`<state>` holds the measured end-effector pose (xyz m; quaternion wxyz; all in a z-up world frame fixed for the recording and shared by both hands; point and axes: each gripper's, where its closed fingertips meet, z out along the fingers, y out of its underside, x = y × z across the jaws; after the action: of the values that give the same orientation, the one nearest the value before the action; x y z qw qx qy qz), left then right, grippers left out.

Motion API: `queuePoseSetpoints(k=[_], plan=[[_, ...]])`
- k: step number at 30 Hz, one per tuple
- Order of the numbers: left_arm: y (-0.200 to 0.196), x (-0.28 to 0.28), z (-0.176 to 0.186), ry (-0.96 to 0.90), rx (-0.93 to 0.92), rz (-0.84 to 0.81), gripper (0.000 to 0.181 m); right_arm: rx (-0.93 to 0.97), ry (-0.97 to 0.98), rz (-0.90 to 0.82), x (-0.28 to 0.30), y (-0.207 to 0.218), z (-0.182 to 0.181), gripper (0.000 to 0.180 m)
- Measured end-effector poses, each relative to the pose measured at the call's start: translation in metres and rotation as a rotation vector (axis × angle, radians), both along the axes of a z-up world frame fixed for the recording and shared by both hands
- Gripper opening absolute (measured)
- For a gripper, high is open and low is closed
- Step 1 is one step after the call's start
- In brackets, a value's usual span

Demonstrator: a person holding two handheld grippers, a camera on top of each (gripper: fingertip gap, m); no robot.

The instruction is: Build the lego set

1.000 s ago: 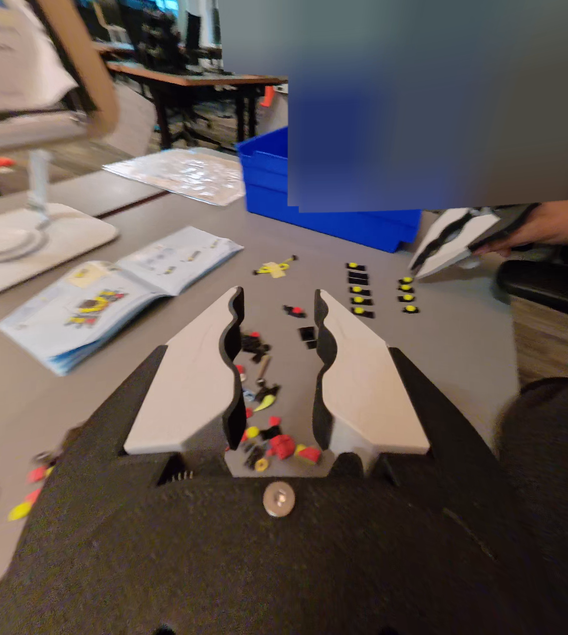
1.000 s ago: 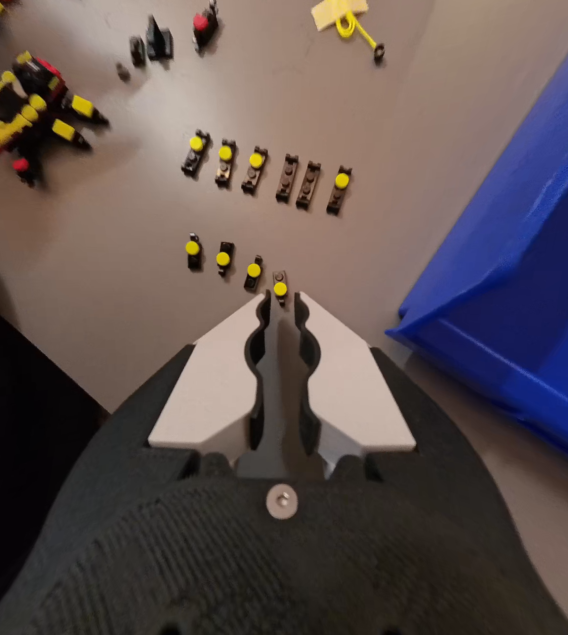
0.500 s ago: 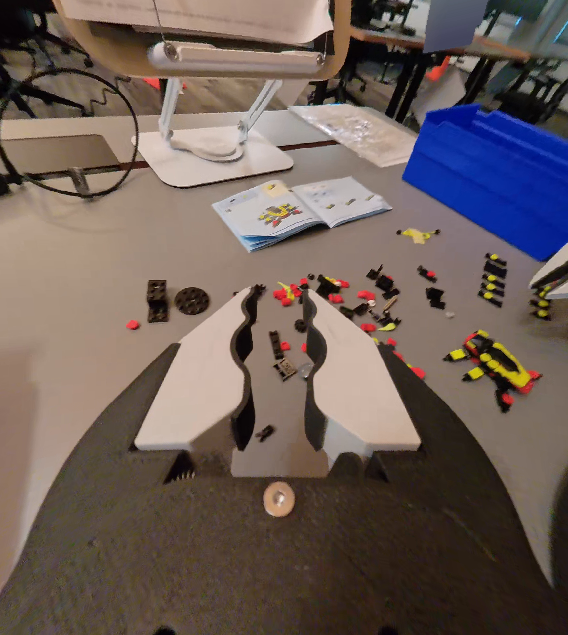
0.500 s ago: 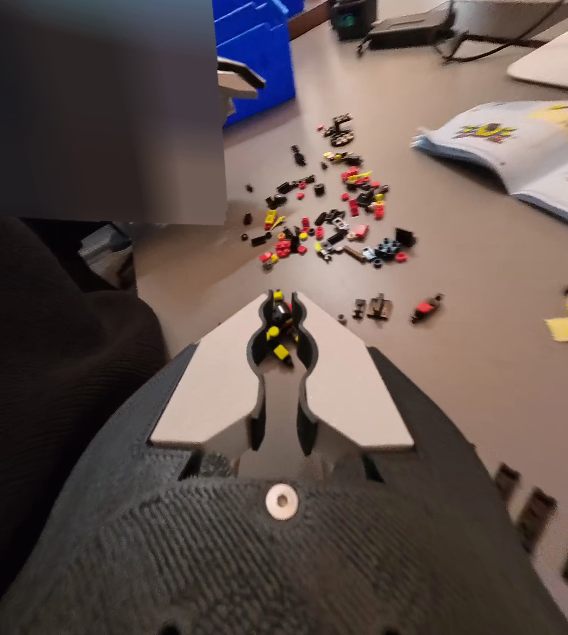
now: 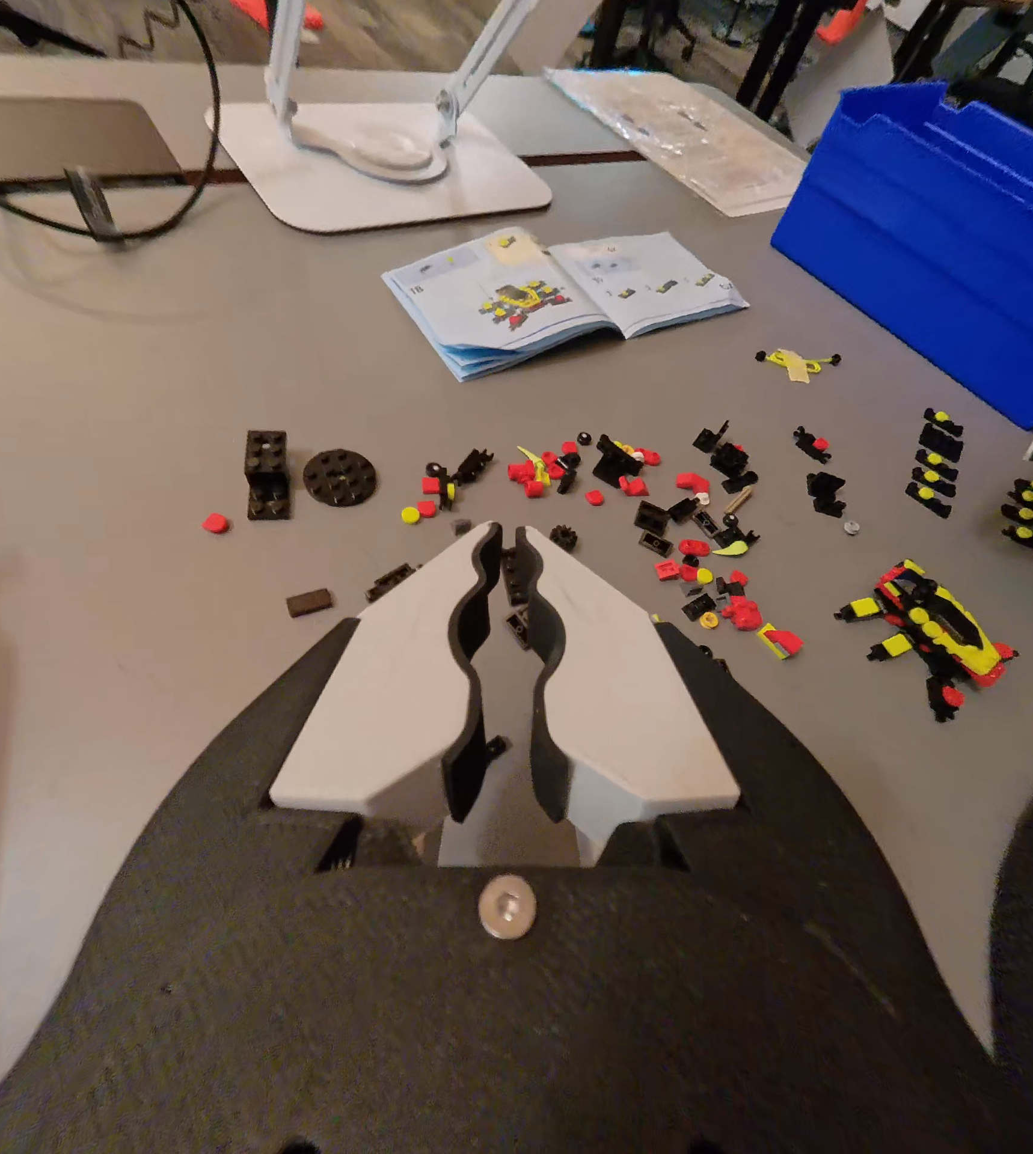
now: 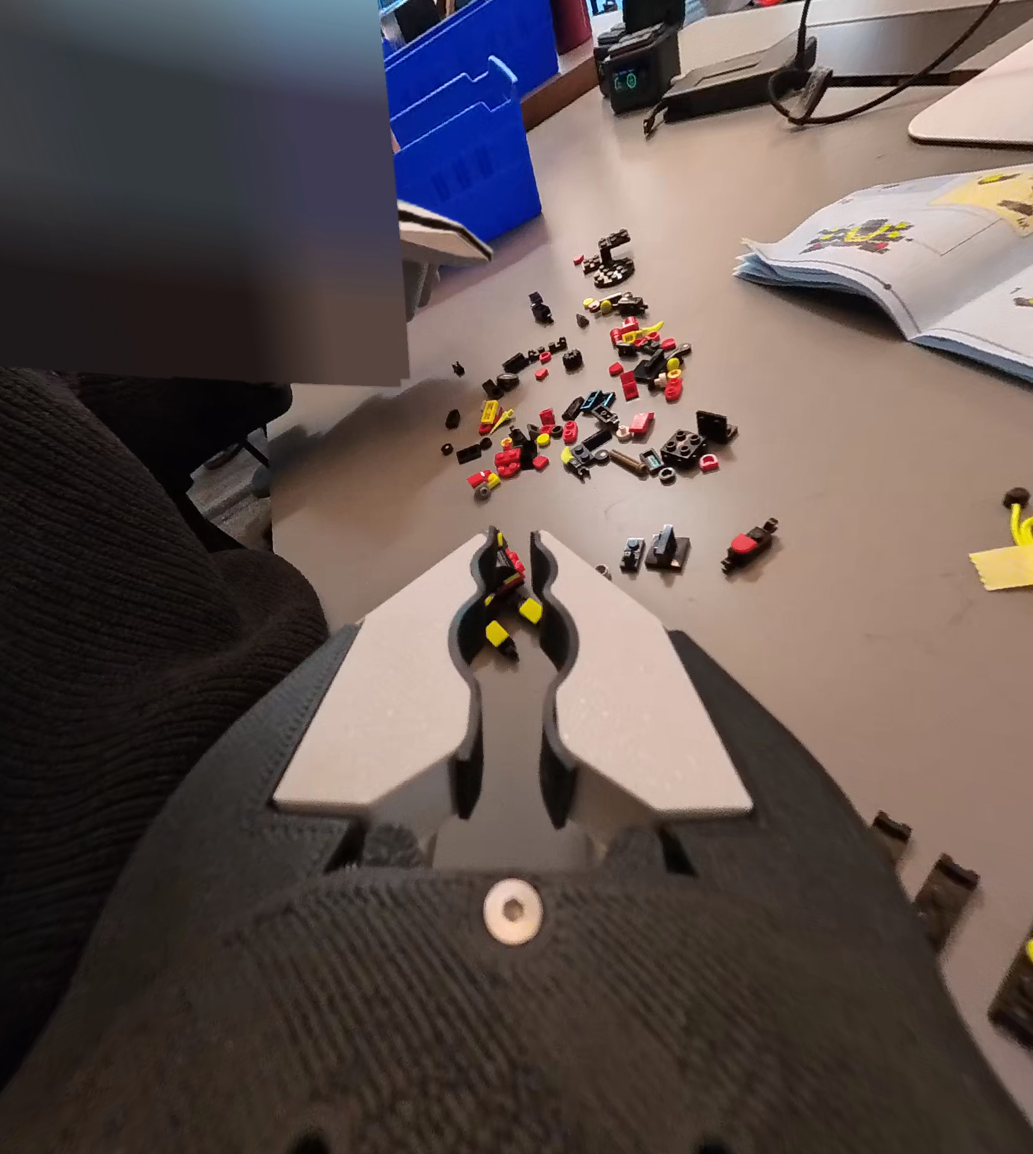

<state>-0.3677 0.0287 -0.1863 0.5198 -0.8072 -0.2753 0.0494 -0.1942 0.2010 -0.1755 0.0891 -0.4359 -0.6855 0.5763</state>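
Since half a second ago the left gripper (image 5: 506, 536) has dropped closer to the grey counter (image 5: 126, 374) and its jaws have narrowed from a wide gap to a slim one, with nothing clamped between them; small black plates (image 5: 517, 593) show through the slot on the counter below. It tilts forward and downward toward the scattered loose pieces (image 5: 645, 499). In the right wrist view the right gripper (image 6: 513, 542) is angled low over the counter's near edge, jaws nearly together with a thin gap at the tips; the half-built yellow, black and red model (image 6: 511, 602) shows between them, but whether they grip it or merely hover above it cannot be told. In the left wrist view that model (image 5: 932, 631) lies on the counter to the right of the loose pieces. An open instruction booklet (image 5: 564, 300) lies beyond the pieces, a blue bin (image 5: 951, 237) at the far right. Rows of black plates with yellow studs (image 5: 939, 462) sit near the bin, the nearer row partly cut off by a blurred patch.
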Motion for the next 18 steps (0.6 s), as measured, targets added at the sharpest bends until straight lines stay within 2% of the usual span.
queuePoseSetpoints(k=[5, 9, 13, 18], plan=[[0.002, 0.005, -0.013, -0.055, -0.044, -0.025, 0.002, 0.016, -0.002, -0.002, -0.001, 0.0, -0.003, 0.008], [0.019, 0.037, -0.016, -0.096, -0.04, -0.219, 0.0, 0.015, -0.014, 0.002, -0.001, -0.001, -0.004, 0.009], [0.031, 0.073, -0.033, -0.068, -0.163, -0.407, 0.0, 0.015, -0.015, -0.002, -0.001, 0.001, -0.005, 0.009], [0.034, 0.086, -0.048, -0.008, -0.268, -0.473, 0.007, 0.002, -0.02, -0.001, -0.001, 0.001, -0.004, 0.01]])
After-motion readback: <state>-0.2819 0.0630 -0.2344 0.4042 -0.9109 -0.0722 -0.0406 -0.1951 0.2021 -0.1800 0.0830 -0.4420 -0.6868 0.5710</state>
